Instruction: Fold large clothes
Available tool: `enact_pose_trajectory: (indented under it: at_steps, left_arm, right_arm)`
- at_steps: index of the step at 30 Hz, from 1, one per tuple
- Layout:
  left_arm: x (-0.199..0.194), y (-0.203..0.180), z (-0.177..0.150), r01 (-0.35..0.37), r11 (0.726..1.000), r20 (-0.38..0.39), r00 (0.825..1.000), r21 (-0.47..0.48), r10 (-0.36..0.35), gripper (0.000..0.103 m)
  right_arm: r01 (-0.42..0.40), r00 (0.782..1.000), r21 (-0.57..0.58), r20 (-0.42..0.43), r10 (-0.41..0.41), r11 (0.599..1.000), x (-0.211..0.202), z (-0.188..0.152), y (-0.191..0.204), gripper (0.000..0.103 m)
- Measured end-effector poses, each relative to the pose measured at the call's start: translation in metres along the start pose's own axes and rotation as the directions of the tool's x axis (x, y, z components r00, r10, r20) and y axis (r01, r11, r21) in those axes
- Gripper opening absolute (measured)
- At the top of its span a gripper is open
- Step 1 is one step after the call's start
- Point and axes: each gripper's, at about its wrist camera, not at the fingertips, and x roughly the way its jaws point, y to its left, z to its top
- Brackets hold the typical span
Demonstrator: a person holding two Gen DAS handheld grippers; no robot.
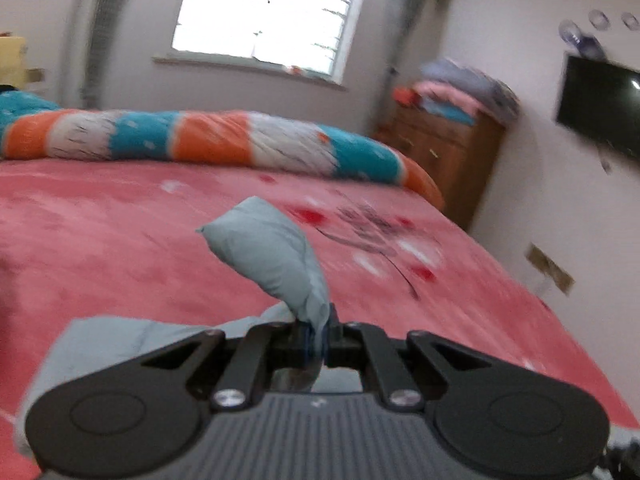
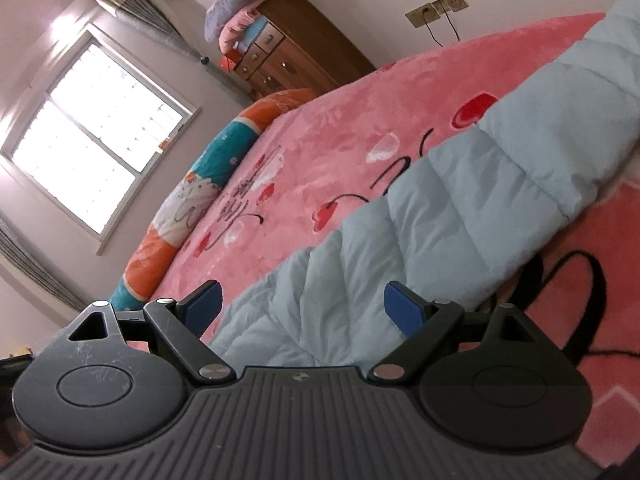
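A: Where is the garment lying at this point?

B: The pale blue quilted jacket [image 2: 420,216] is stretching in a long band across the pink bedspread [image 2: 340,120], and one corner of it is rising off the bed in the left hand-held gripper [image 1: 316,340].

A: So the left one is gripping something?

B: Yes, its jaws are pressing together on a bunched corner of the jacket, and the padded cloth is puffing out above the fingertips. The left wrist view is smearing, so the hand is probably travelling fast.

A: And the right hand-held gripper [image 2: 302,306]?

B: Its jaws are standing spread, with the blue pads [image 2: 404,312] apart and nothing between them. It is hovering just above the near edge of the jacket, tilted to one side.

A: Which step is in hand, then?

B: It looks like the person is carrying the held corner across to make a fold, so the folding seems early.

A: What is the next move calling for?

B: Probably laying that corner flat on the jacket's body, edges matching, while the right one is pinning or taking the near edge. Padded cloth tends to spring back, so pressing the crease seems wise.
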Motion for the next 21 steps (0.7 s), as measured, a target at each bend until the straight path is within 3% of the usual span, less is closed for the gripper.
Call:
enact_pose_trajectory:
  at_steps: [8,18,21]
  left_arm:
    - [0.036,-0.048,-0.048,0.082,0.994,-0.13,0.989,0.076,-0.071,0.004]
    - [0.049,-0.067,-0.082,0.175,0.983,-0.191,0.968,0.059,-0.161,0.005]
    - [0.047,-0.069,-0.091,0.195,0.978,-0.212,0.961,0.069,-0.177,0.027]
  right_arm:
    - [-0.013,1.0,0.021,0.011,0.013,1.0,0.008,0.004,-0.004,0.103]
    - [-0.02,1.0,0.043,0.0,0.02,0.999,0.015,0.006,-0.003,0.103]
    - [-0.017,1.0,0.049,-0.017,0.018,0.999,0.018,0.005,-0.003,0.103]
